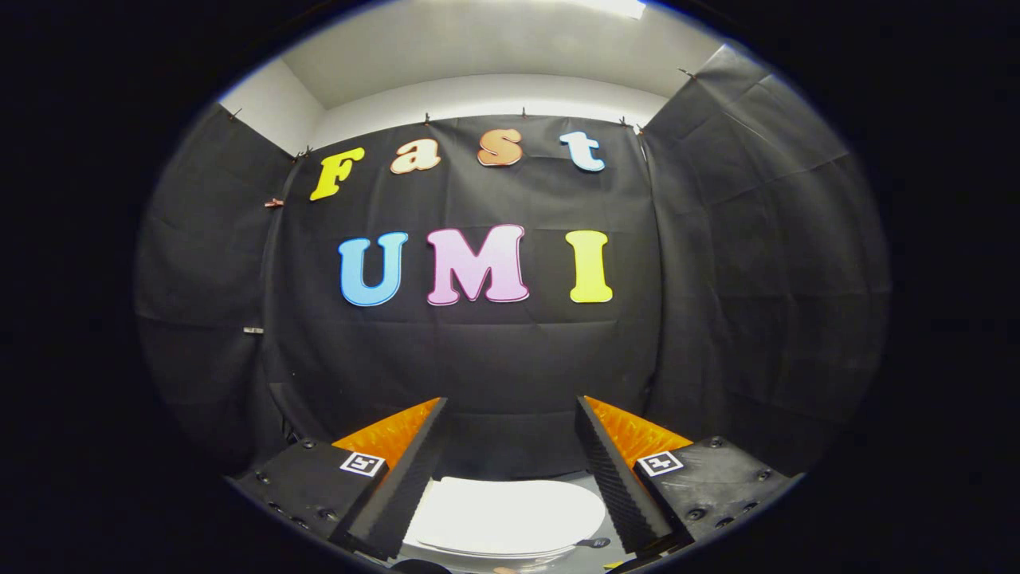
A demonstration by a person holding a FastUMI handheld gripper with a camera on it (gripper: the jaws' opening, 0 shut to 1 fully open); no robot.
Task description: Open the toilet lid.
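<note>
The gripper [510, 414] is spread wide with nothing between its fingers. The white toilet lid [506, 514] lies closed below, showing in the gap near the fingers' bases.

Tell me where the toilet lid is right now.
In the gripper view, the white toilet lid lies closed, low between the open gripper's fingers, below the black cloth wall.

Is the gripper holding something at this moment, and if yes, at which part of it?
Nothing is held. The gripper is open, its fingers wide apart, and the closed white toilet lid lies lower down, seen through the gap between them, untouched.
</note>
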